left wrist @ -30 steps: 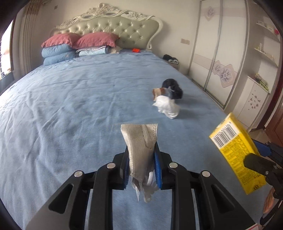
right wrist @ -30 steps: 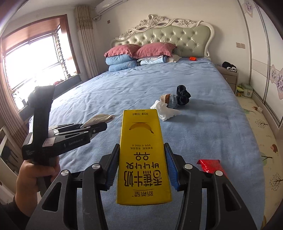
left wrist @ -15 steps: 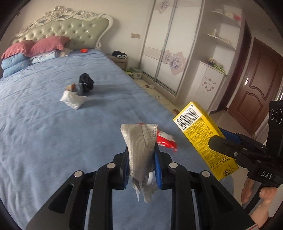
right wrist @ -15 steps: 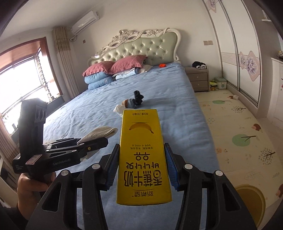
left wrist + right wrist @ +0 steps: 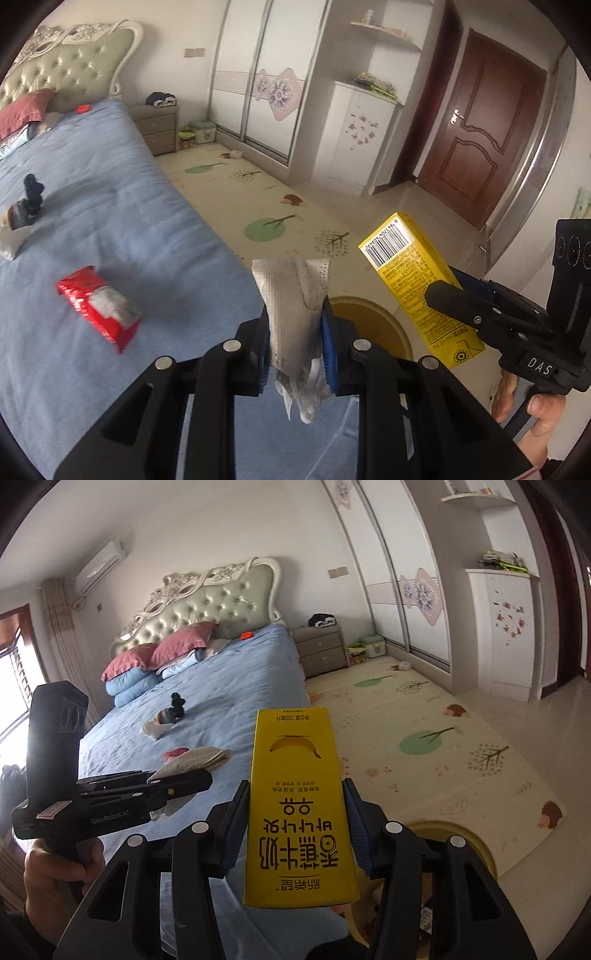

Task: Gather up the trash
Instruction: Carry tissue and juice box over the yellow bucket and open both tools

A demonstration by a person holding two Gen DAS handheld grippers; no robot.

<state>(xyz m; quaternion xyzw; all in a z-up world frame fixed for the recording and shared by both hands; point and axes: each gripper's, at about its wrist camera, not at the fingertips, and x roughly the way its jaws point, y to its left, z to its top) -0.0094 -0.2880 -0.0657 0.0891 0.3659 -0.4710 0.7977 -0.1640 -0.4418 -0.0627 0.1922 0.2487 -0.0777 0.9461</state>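
So this looks like the carry-to-the-bin step. The left gripper is pinching a grey crumpled wrapper dead centre at the bottom of its own view, jaws pressed tight on it. The right gripper is clamped on a yellow milk carton, which fills the lower middle of the right view and also shows at the right of the left view, held up off the floor.

The yellow-rimmed bin peeks out just behind the left fingers, lower centre, on the floor beside the blue bed. In the right view its rim sits at the lower right, with some stuff already inside, I think.

Next move, I'd guess: get each piece above that opening, then let go, one at a time so they don't bump. A red packet sits on the bed at the left, with a small pile of bits further up, so more trips to come.
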